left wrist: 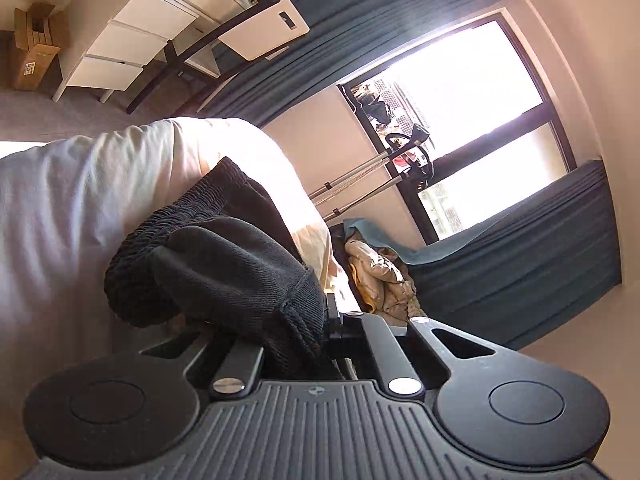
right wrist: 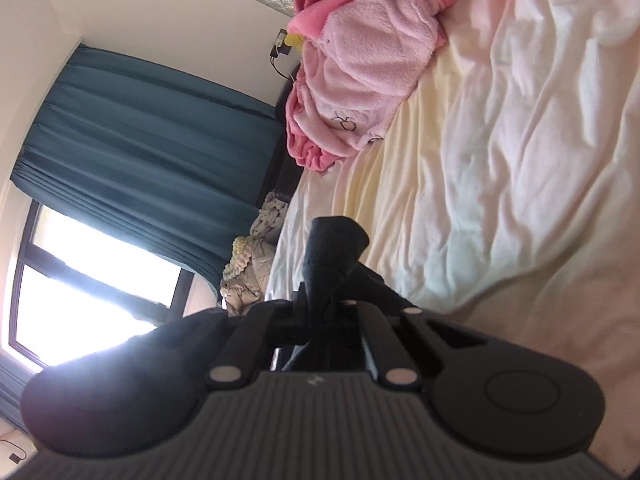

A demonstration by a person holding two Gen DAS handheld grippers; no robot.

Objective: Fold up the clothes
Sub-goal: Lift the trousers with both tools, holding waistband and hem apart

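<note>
The bed (right wrist: 500, 140), covered in a rumpled cream and white sheet, is the biggest thing in both views and serves as the landmark here. Beyond its far edge hang teal curtains (right wrist: 140, 132) beside a bright window (right wrist: 92, 272). At the head end of the bed lies a heap of pink fleece clothes (right wrist: 360, 72), well apart from both grippers. Off the bed's side in the left wrist view stands a white drawer unit (left wrist: 132, 40) on the floor.

The black garment (left wrist: 224, 264), with a ribbed elastic band, is lifted above the bed sheet and bunched in front of the left gripper (left wrist: 320, 332), whose fingers are clamped together on its fabric. In the right wrist view the right gripper (right wrist: 320, 312) has its fingers pressed together on a narrow fold of black cloth that stands up over the bed; it is probably another part of the same garment, though the two views do not show the join.
</note>
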